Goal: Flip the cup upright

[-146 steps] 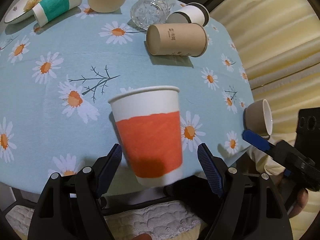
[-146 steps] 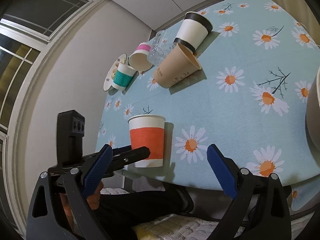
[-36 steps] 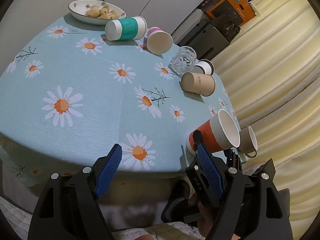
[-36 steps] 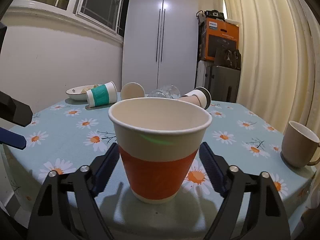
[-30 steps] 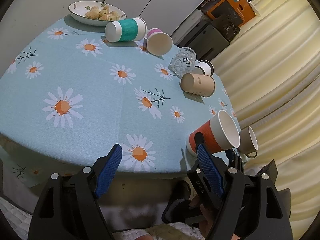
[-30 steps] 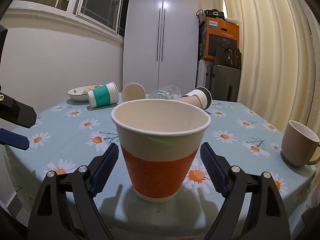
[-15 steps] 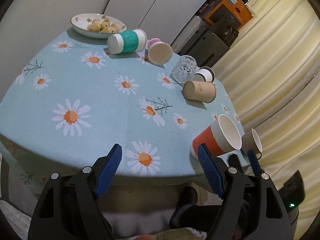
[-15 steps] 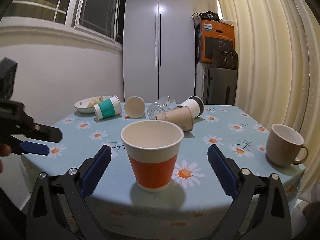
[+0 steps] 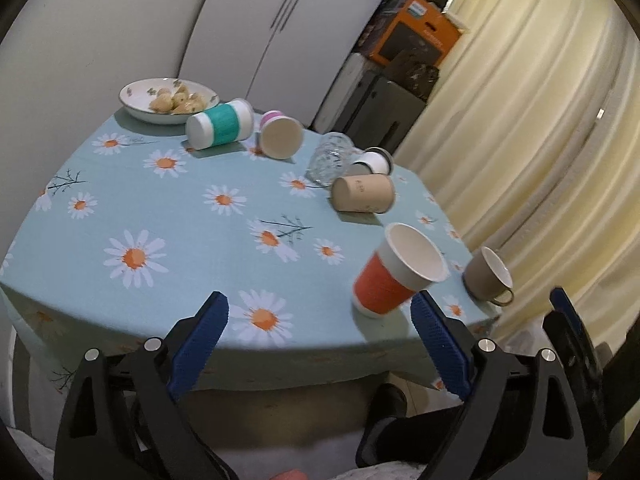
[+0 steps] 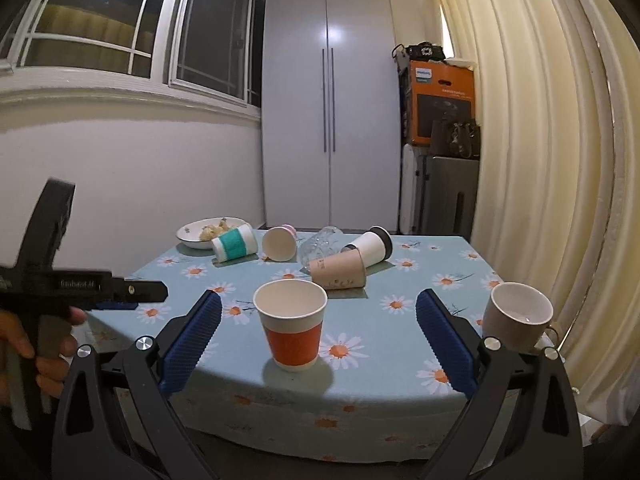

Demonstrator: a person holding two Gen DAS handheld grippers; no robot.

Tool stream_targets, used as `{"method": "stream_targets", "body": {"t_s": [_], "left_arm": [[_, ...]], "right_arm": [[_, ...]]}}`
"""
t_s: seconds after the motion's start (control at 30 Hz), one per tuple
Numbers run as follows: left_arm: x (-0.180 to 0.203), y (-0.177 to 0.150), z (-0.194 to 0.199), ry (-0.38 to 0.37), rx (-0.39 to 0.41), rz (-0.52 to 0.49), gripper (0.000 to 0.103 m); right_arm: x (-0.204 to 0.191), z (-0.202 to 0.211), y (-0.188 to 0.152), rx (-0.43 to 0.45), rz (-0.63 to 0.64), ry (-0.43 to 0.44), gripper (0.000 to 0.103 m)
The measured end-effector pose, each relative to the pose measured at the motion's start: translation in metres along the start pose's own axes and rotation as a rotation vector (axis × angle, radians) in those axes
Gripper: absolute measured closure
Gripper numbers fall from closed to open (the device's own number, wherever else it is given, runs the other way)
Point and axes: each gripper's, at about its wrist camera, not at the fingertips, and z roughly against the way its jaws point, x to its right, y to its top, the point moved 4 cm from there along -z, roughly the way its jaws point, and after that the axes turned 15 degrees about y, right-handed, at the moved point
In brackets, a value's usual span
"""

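An orange and white paper cup stands upright, mouth up, near the front edge of the table. It also shows in the left wrist view. My right gripper is open and empty, drawn back from the cup beyond the table edge. My left gripper is open and empty, off the front edge, left of the cup. The left gripper also shows at the left of the right wrist view.
A beige mug stands upright at the right edge. Lying on their sides further back are a brown paper cup, a white cup with dark rim, a glass, a pink cup and a teal cup. A bowl of food sits at the back left.
My right gripper has let go of the orange cup and pulled back from the table. The cup stays standing upright. My left gripper has also drawn back and tilted up.
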Motion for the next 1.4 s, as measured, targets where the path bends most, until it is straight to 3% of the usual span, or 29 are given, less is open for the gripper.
{"method": "stream_targets", "body": {"t_s": [0.17, 0.3, 0.53, 0.8, 1.4], "left_arm": [[0.015, -0.01, 0.026, 0.014, 0.108, -0.057, 0.011], [0.033, -0.022, 0.045, 0.029, 0.181, -0.124, 0.007], [0.058, -0.05, 0.062, 0.098, 0.232, -0.228, 0.007], [0.058, -0.058, 0.069, 0.124, 0.248, -0.225, 0.007], [0.064, -0.061, 0.064, 0.121, 0.224, -0.253, 0.007]], "right_arm": [[0.003, 0.017, 0.007, -0.059, 0.028, 0.082, 0.006], [0.013, 0.03, 0.003, -0.071, 0.058, 0.057, 0.006], [0.038, 0.031, -0.019, -0.149, -0.04, 0.035, 0.006], [0.023, 0.042, -0.02, -0.111, 0.054, -0.025, 0.006], [0.025, 0.035, -0.022, -0.133, 0.04, -0.028, 0.006]]}}
